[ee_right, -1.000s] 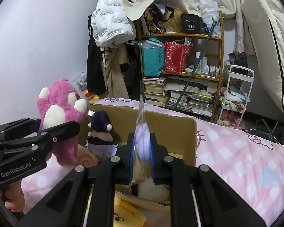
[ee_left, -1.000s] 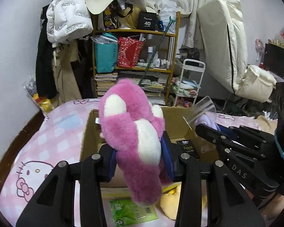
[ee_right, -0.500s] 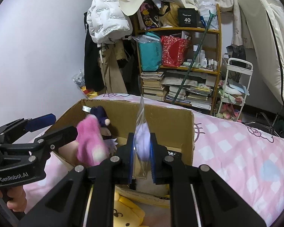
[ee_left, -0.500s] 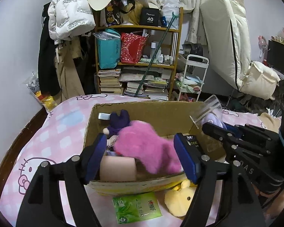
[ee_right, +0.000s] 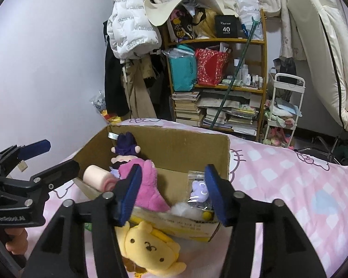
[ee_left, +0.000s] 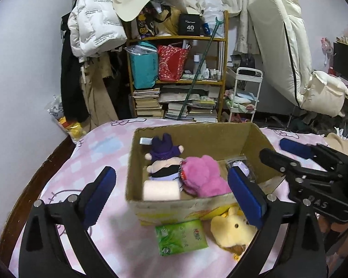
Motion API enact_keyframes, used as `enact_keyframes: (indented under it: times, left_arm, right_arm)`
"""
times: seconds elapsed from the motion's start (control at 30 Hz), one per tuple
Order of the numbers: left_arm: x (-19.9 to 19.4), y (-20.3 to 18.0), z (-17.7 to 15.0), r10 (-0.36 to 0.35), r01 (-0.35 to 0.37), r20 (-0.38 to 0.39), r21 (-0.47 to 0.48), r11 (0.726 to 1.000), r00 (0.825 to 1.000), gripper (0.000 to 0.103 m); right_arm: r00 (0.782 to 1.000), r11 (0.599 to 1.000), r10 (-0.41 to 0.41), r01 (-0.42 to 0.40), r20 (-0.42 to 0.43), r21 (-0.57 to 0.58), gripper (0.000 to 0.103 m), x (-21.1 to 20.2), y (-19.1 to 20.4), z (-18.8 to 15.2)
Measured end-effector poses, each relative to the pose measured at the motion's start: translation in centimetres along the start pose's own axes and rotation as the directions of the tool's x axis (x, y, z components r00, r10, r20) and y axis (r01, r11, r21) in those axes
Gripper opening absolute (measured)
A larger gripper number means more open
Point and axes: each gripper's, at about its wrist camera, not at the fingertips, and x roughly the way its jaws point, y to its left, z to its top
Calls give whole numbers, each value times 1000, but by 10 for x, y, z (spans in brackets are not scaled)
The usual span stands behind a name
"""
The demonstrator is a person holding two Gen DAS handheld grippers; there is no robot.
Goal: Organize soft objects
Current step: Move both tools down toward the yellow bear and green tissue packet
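A cardboard box (ee_left: pixel 197 132) (ee_right: pixel 174 139) stands on the pink checked bed. In it lie a pink plush (ee_left: pixel 201 176) (ee_right: pixel 148 192), a purple-hatted doll (ee_left: pixel 164 155) (ee_right: pixel 125 150), a peach roll (ee_left: pixel 161 190) (ee_right: pixel 97 178) and a clear bag with a purple toy (ee_right: pixel 198 188) (ee_left: pixel 242 165). My left gripper (ee_left: pixel 174 199) (ee_right: pixel 53 157) is open and empty above the box's near side. My right gripper (ee_right: pixel 174 194) (ee_left: pixel 287 153) is open and empty over the box's right part. A yellow plush dog (ee_left: pixel 232 231) (ee_right: pixel 150 250) lies outside, against the box's near wall.
A green tissue pack (ee_left: pixel 181 237) lies on the bed in front of the box. Beyond the bed stand a cluttered wooden shelf (ee_left: pixel 176 78), a white trolley (ee_left: pixel 243 95) and hanging coats (ee_left: pixel 90 46). A folded white mattress (ee_left: pixel 285 53) leans at the right.
My left gripper opened and the pink plush dropped into the box. My right gripper opened and the clear bag fell into the box's right side. Both grippers drew back.
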Motion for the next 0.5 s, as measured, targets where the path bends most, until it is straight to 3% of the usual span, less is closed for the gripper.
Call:
enact_keyframes:
  times: [0.07, 0.13, 0.4, 0.47, 0.5]
  left_arm:
    - [-5, 3, -1, 5, -5, -8, -1, 1000, 1000, 96]
    - [-13, 7, -3, 9, -9, -26, -5, 1000, 1000, 96]
    - [-40, 25, -13, 49, -51, -97, -21, 998, 994, 96]
    - [-42, 29, -15, 55, -59, -123, -24, 998, 991, 96]
    - [-43, 31, -18, 56, -61, -141, -30, 998, 988, 96]
  right_arm:
    - [1000, 1000, -2, 2, 2, -10, 76, -6, 3, -1]
    - [1000, 1000, 2, -1, 4, -21, 81, -12, 6, -2]
    - [999, 1000, -3, 2, -46, -21, 94, -26, 11, -18]
    - [999, 1000, -5, 5, -51, -10, 103, -27, 11, -22]
    - [999, 1000, 0, 0, -50, -7, 103, -29, 13, -24]
